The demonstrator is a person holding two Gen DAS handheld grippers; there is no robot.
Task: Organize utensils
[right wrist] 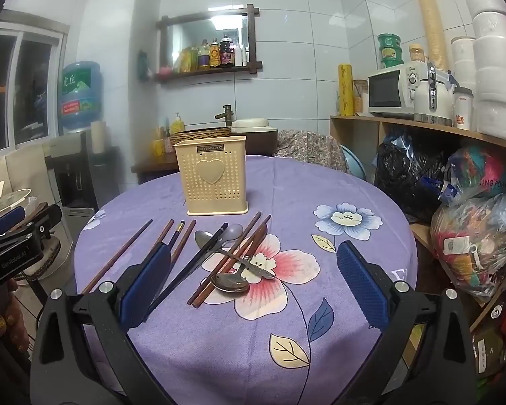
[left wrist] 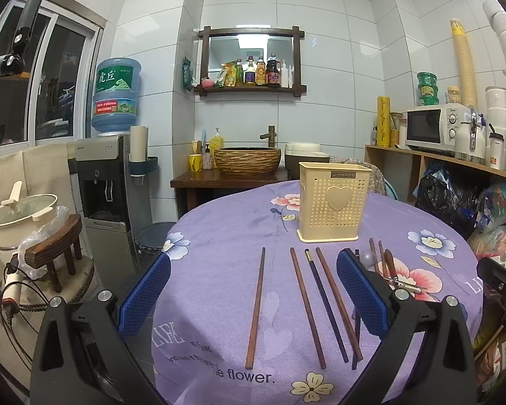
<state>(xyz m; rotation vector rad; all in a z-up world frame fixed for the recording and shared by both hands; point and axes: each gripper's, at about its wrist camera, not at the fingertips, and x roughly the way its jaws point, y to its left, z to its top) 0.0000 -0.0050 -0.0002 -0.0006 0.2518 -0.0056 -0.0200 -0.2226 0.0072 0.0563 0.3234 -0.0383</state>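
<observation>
Nothing sorted yet: both the left gripper [left wrist: 253, 290] and right gripper [right wrist: 253, 280] hover wide open and empty, chopsticks [left wrist: 257, 307] and spoons [right wrist: 231, 281] loose on the cloth just before the cream holder [right wrist: 212, 177]; next, probably pinch 1 stick.

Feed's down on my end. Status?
Left gripper and right gripper open, empty, above table. Chopsticks and spoons loose on purple cloth. Beige holder upright beyond them. Path clear.
</observation>
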